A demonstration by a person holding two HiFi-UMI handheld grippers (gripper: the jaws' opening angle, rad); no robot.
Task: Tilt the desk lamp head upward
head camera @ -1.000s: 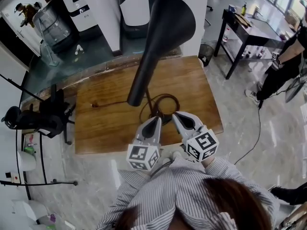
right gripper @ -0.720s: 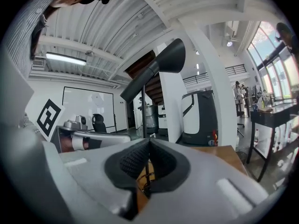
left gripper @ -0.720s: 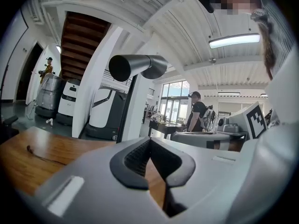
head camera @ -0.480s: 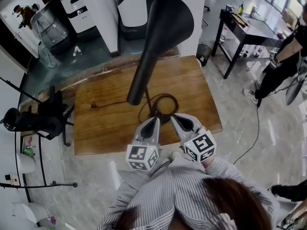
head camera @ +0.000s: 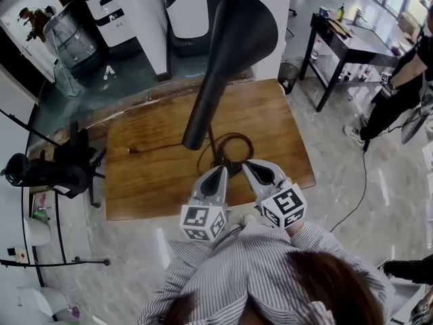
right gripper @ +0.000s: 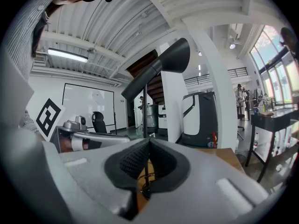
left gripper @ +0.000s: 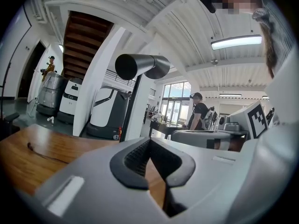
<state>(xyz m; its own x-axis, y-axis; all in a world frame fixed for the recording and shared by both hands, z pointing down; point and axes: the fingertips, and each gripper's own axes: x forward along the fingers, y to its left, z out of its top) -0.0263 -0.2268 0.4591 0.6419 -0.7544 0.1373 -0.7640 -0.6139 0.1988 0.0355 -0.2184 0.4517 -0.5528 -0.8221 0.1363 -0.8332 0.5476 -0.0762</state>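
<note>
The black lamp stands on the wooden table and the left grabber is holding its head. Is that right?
Not quite. The black lamp does stand on the wooden table, but the left gripper holds nothing: its jaws are shut and empty, low by the table's near edge, apart from the lamp head. The left gripper view shows it.

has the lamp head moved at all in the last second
No. The lamp head lines up with the far edge of the wooden table just as before; the tiny shift is shared by the whole head view.
</note>
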